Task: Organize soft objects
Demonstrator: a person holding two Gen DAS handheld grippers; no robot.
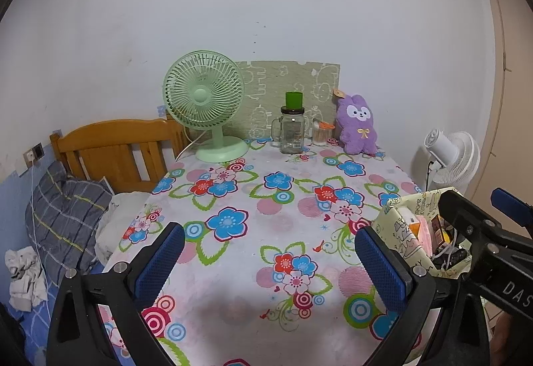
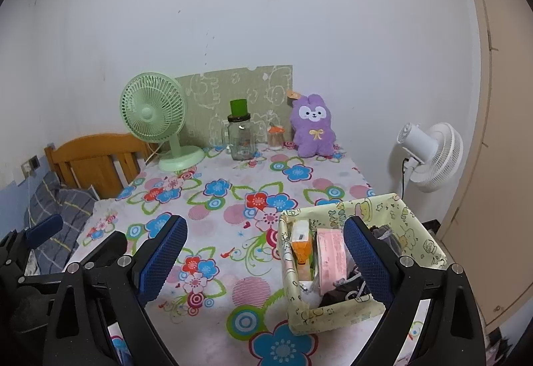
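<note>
A purple plush bunny sits upright at the table's far right edge against the wall; it also shows in the right wrist view. A pale yellow fabric storage box stands at the table's near right, holding a pink pack, an orange-white carton and dark corded items; its corner shows in the left wrist view. My left gripper is open and empty above the near table. My right gripper is open and empty, its right finger over the box.
A green desk fan, a glass jar with green cup on top and a small toothpick jar stand at the back of the floral-clothed table. A white floor fan stands right. A wooden bed with pillow lies left.
</note>
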